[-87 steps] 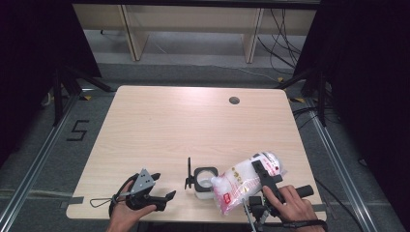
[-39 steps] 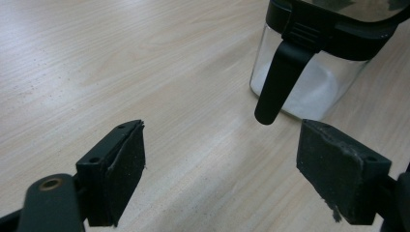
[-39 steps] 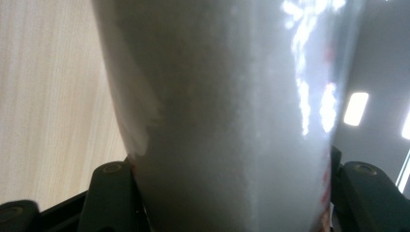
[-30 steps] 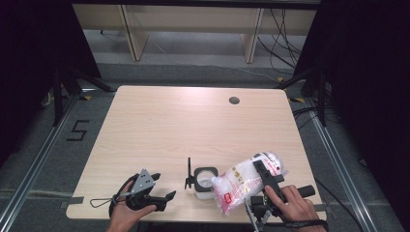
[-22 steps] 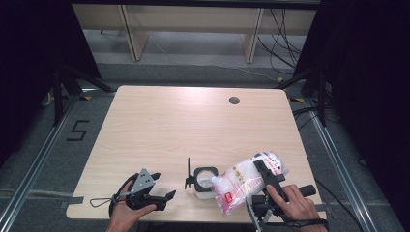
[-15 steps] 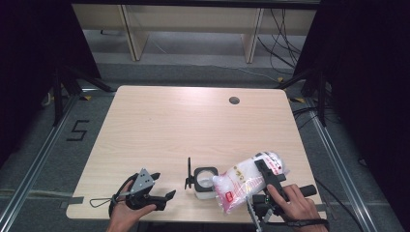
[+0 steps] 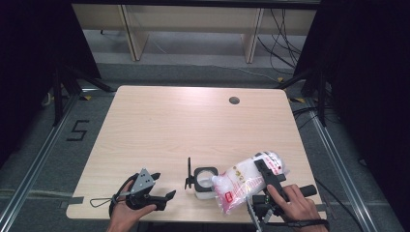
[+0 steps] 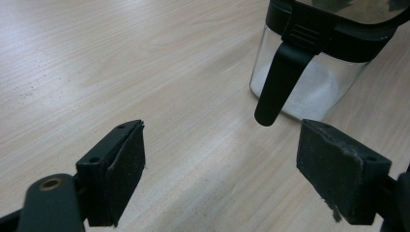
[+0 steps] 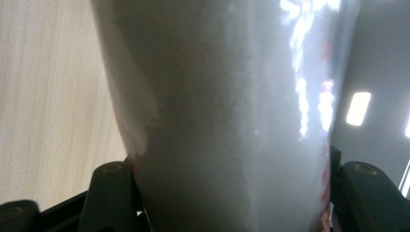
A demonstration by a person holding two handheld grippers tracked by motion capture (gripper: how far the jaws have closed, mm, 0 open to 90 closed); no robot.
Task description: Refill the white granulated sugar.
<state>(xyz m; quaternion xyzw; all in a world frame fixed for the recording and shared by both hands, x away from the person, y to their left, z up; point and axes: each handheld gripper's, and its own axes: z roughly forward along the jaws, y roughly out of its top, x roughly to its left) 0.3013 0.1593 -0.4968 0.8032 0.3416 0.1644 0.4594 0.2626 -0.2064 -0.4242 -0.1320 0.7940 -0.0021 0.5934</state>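
I hold bag [image 7: 244,186] clamped in right gripper [image 7: 269,180], mouth tilted over jar [image 7: 205,181] at worktop [image 7: 169,130] near edge. Left gripper [image 7: 159,197] wide, beside jar, empty. Risk — powder overshoots rim; unbraced jar slides.

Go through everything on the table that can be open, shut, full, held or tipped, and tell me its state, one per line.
Bag of white powder: clamped in the right gripper, tilted, its lower end by the jar.
Glass jar: upright on the table, lid flipped open, a little white powder inside.
Right gripper: shut on the bag.
Left gripper: open, holding nothing, beside the jar.
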